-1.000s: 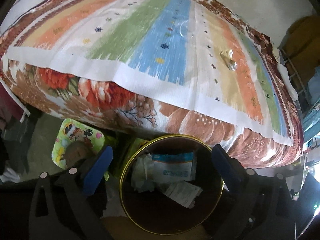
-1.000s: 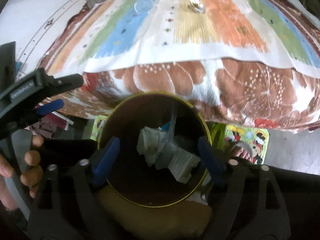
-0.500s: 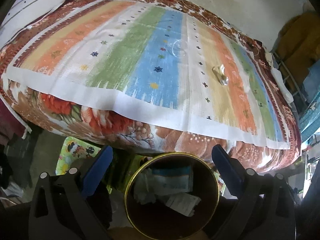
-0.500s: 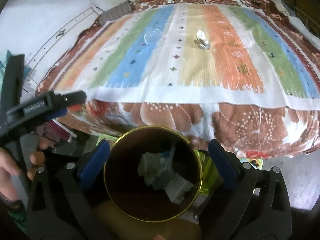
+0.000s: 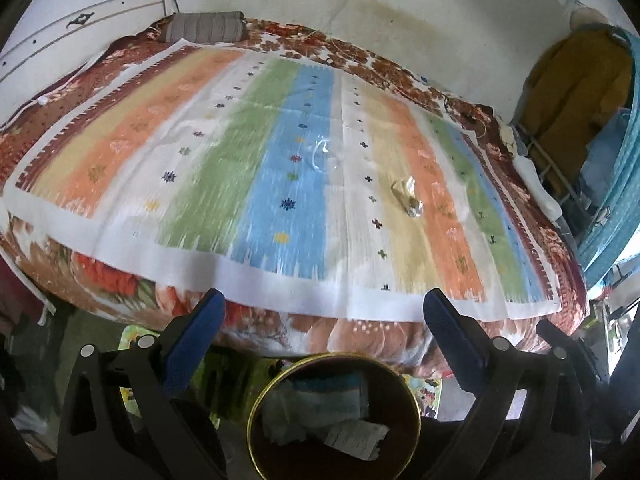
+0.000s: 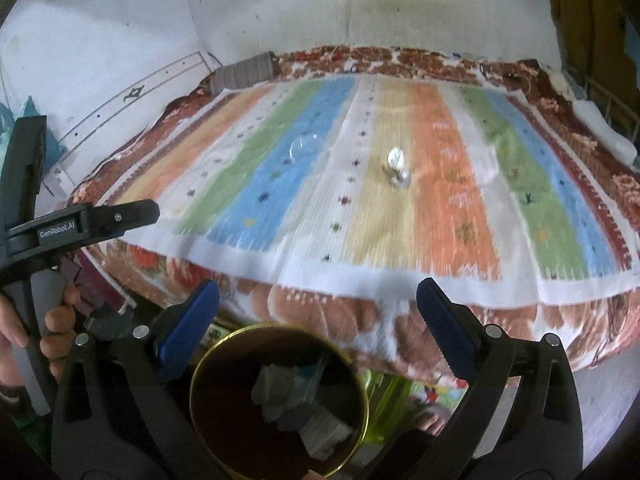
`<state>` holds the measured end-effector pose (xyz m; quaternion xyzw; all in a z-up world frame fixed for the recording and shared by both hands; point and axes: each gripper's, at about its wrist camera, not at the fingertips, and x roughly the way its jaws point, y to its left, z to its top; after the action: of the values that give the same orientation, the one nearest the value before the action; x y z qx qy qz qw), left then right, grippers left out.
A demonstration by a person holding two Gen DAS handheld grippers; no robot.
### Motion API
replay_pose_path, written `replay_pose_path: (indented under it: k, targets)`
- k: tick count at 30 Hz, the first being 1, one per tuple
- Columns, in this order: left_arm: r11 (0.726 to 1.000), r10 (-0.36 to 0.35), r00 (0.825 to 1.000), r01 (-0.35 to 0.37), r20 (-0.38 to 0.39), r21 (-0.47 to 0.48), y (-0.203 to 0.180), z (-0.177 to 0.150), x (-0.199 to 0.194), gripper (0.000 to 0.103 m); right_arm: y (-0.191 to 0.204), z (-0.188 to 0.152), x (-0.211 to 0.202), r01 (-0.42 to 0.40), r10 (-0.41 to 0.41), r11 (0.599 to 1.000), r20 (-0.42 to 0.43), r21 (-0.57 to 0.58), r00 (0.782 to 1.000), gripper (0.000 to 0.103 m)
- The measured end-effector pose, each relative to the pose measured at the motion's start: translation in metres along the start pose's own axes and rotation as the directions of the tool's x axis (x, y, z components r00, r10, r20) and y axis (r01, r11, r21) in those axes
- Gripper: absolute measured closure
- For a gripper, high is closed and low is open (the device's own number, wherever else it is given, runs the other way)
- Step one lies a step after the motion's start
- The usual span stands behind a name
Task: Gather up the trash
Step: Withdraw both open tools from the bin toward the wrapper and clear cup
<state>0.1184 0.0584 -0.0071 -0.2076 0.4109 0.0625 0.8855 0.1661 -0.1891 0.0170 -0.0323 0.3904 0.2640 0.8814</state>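
A round bin with a gold rim (image 5: 334,416) stands on the floor by the bed and holds crumpled paper and wrappers; it also shows in the right wrist view (image 6: 278,402). A crumpled shiny wrapper (image 5: 408,198) lies on the striped bedspread, also in the right wrist view (image 6: 396,168). A clear plastic piece (image 5: 326,154) lies on the blue stripe, also in the right wrist view (image 6: 303,146). My left gripper (image 5: 320,312) is open and empty above the bin. My right gripper (image 6: 316,304) is open and empty above the bin.
The bed with the striped cover (image 5: 200,184) fills the view ahead. A grey pillow (image 5: 204,32) lies at its far end. A cartoon-print mat (image 5: 132,340) lies on the floor. The left gripper's body (image 6: 80,224) shows at the left of the right wrist view.
Both grippers have risen and tilted up from the bin toward the bed. The bin has slid lower in both views and more of the bedspread shows.
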Motion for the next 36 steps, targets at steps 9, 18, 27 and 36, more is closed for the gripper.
replay_pose_path:
  k: [9,18,27,36]
  targets:
    - [0.999,-0.038,0.999,0.037,0.017,0.040,-0.005,0.034,0.016,0.006,-0.017,0.037,-0.001,0.014,-0.014,1.000,0.066,-0.004,0.998,0.009]
    - [0.995,-0.038,0.999,0.036,0.018,0.088,-0.016,0.066,0.045,0.006,-0.044,0.069,0.017,0.065,-0.065,0.998,0.083,0.005,0.994,0.009]
    - [0.995,-0.021,1.000,0.020,0.006,0.098,-0.010,0.086,0.070,0.006,-0.059,0.089,0.052,0.074,-0.075,0.997,0.055,0.011,0.996,0.009]
    - [0.997,0.000,0.999,0.003,-0.045,0.080,0.003,0.100,0.106,0.006,-0.076,0.101,0.088,0.070,-0.072,0.996,0.022,0.051,0.997,0.009]
